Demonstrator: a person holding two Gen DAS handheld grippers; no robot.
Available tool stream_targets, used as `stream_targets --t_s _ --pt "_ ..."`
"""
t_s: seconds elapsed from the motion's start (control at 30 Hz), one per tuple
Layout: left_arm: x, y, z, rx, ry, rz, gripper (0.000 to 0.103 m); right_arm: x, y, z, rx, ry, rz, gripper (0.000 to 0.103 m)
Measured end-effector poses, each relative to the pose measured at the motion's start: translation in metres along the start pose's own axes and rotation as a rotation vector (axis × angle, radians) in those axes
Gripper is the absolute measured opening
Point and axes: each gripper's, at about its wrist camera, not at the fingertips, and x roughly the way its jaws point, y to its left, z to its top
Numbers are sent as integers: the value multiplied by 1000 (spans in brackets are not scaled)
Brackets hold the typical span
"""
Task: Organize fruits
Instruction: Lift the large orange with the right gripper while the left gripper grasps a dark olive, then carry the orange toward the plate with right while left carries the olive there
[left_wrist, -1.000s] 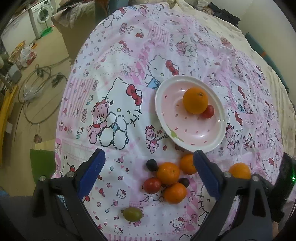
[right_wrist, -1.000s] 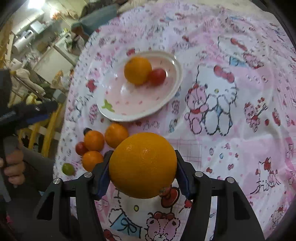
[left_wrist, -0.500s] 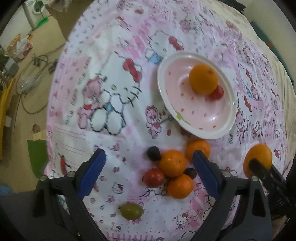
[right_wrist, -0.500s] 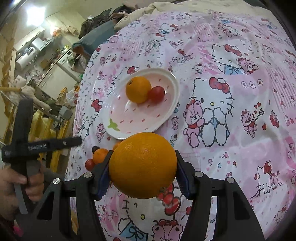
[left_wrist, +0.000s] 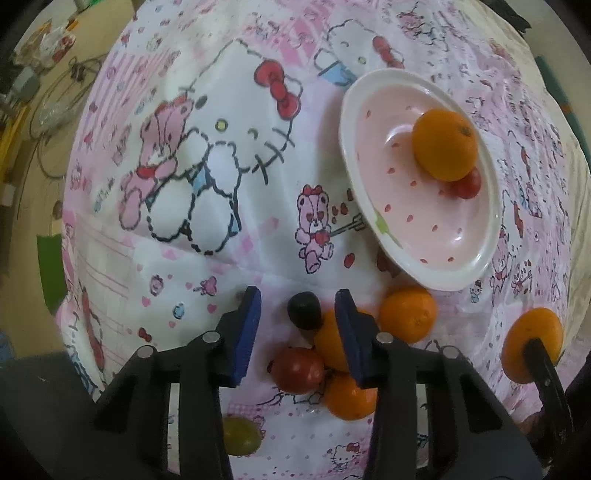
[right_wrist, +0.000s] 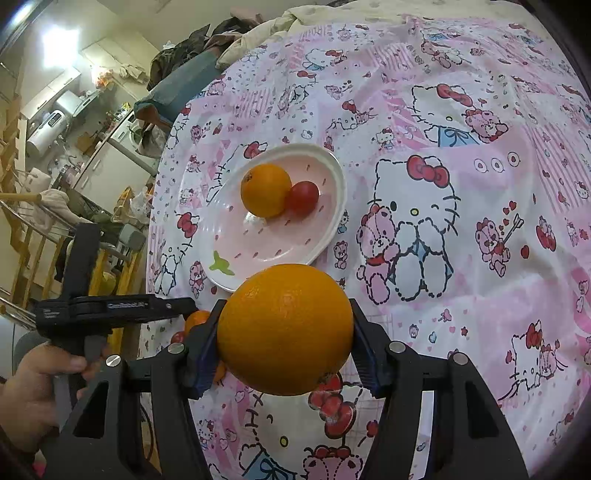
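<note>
A pink plate (left_wrist: 436, 236) holds an orange (left_wrist: 445, 144) and a red tomato (left_wrist: 467, 184). Below it lies a cluster: a dark plum (left_wrist: 303, 314), a red tomato (left_wrist: 297, 369) and three small oranges (left_wrist: 406, 314). My left gripper (left_wrist: 297, 328) is open, low over the cluster, its jaws either side of the dark plum. My right gripper (right_wrist: 286, 332) is shut on a large orange (right_wrist: 284, 328), held above the cloth just short of the plate (right_wrist: 236, 269). That orange also shows in the left wrist view (left_wrist: 532, 343).
A green fruit (left_wrist: 240, 435) lies near the cloth's front edge. The Hello Kitty cloth (left_wrist: 207, 166) covers the table. The floor with cables lies off the left edge. Kitchen furniture stands beyond the table in the right wrist view.
My left gripper has dropped toward the fruit cluster and its jaws have narrowed around the dark plum. My right gripper has carried the large orange upward, a little further from the cloth.
</note>
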Motion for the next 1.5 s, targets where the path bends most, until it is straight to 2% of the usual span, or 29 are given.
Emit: stream_targets --t_s 0.07,0.13,0.3,0.5,1.0,1.13,1.3,1.5 --pt "2 1 0 -22 4 -4 32 -1 0 1 -2 -4 1 63" --pt "5 1 -1 -47 22 -17 21 -2 -1 2 2 -7 3 63" --pt "8 1 -1 -52 36 -40 15 -2 -4 2 8 -9 -3 63" --pt "-4 6 -1 -18 0 -30 14 -2 -3 4 6 -10 -6 63" --pt "-75 -13 13 120 -181 -118 14 -18 8 13 13 -43 -15 63" --pt "-80 -25 20 163 -185 -133 14 -17 8 23 11 -44 -16 63" --pt "-81 -37 42 193 -199 -109 14 -10 6 46 8 -49 -29 63" --pt "-65 -53 65 239 -193 -82 14 8 7 73 -19 -45 -40 63"
